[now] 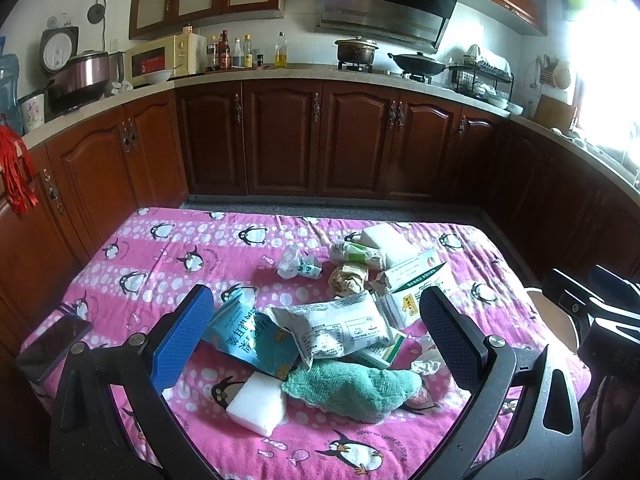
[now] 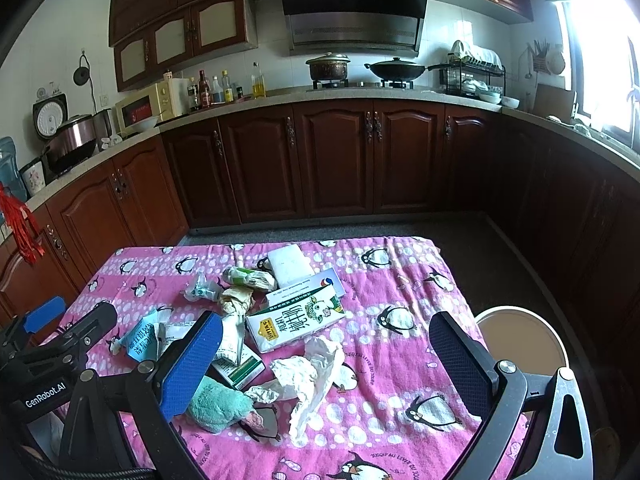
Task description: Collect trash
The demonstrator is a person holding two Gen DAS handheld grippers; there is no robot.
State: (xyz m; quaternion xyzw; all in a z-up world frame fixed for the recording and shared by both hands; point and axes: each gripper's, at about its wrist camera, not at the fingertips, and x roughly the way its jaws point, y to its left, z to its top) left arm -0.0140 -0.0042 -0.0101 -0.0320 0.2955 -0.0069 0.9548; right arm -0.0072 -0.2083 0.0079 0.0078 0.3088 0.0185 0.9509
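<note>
Pink penguin tablecloth (image 2: 400, 280) under scattered trash, milk carton (image 2: 296, 322) central, both hand-held grippers (image 1: 316, 320) (image 2: 326, 354) wide open, empty

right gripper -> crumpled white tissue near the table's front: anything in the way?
Nothing visible. The right gripper is open, and the crumpled white tissue lies exposed on the pink cloth between its fingers. The teal rag sits just left, under the left finger.

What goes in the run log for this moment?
left tongs: open, over wrappers | right tongs: open, over crumpled tissue | bin: right of table | nothing held
</note>
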